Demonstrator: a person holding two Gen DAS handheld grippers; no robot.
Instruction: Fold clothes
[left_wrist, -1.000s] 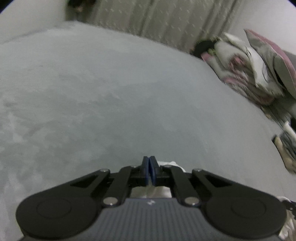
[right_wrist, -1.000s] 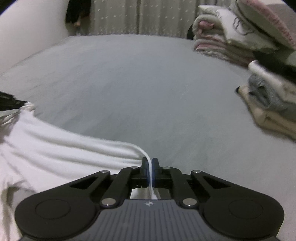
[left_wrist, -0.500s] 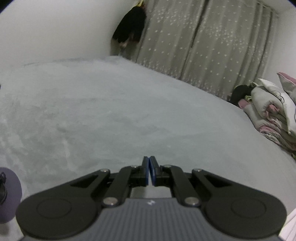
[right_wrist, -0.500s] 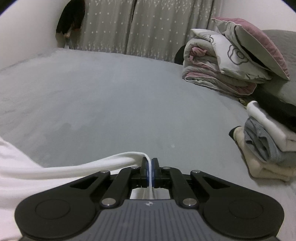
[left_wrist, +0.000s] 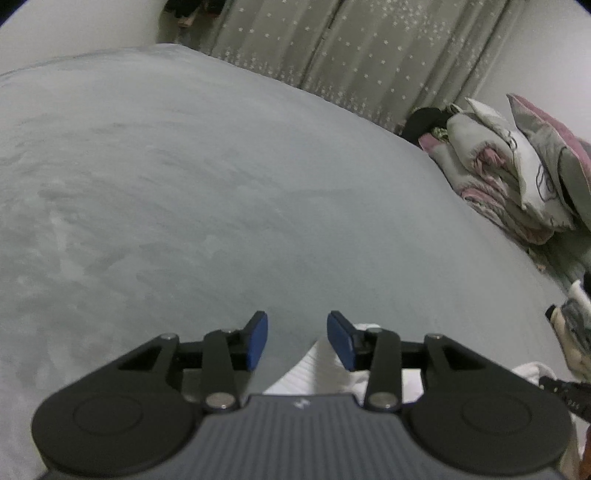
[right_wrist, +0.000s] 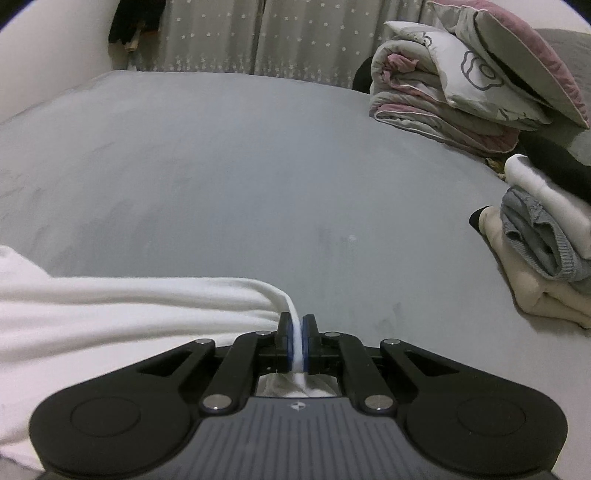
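The white shirt (right_wrist: 110, 317) lies bunched on the grey bed (right_wrist: 258, 166). The right gripper (right_wrist: 295, 343) pinches its edge; the left gripper (left_wrist: 297, 341) has jaws apart.

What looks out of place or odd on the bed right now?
Only the white garment: it lies bunched, one edge pinched in the right tongs, while the left tongs are open and empty. Nothing looks spilled or damaged.

One white garment (right_wrist: 110, 314); two hand-held grippers: left hand-held gripper (left_wrist: 297, 341), right hand-held gripper (right_wrist: 296, 343).
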